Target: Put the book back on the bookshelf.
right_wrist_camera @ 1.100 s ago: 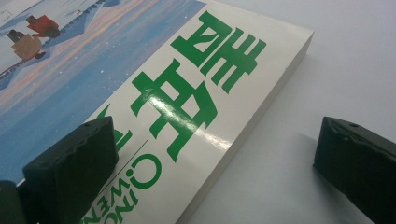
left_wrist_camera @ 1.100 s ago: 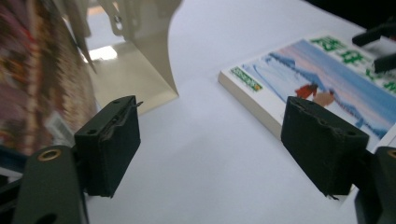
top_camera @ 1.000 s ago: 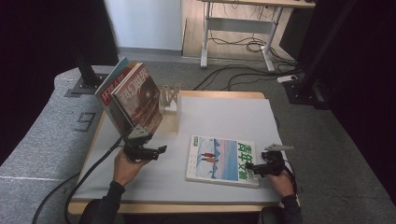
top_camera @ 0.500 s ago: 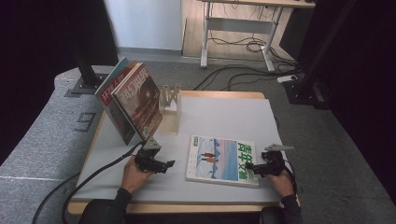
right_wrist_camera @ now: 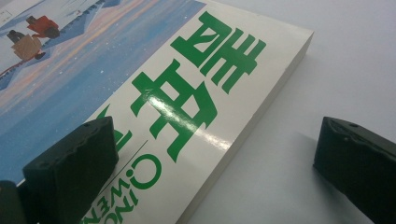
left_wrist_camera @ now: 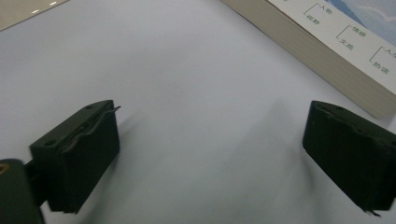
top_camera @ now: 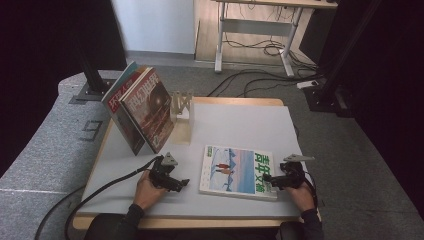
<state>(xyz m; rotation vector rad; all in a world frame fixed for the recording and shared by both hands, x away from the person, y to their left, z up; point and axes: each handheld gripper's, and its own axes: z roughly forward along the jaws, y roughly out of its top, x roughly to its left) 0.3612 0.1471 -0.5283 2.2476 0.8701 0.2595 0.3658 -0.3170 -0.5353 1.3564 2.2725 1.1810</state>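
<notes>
Magazine [top_camera: 239, 171] cover — green Chinese characters — flat on table [top_camera: 240, 120].

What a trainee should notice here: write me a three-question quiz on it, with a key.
1. True or false: the magazine lies flat on the table.
2. What lies between the jaws of the left hand-held gripper? A) a book B) bare table C) a cable
3. Which hand-held gripper has one jaw over the magazine's cover and the other over the table beside it?

Key
1. True.
2. B. Its jaws have just been opening, with nothing between them.
3. The right hand-held gripper, open at the magazine's edge.
</notes>
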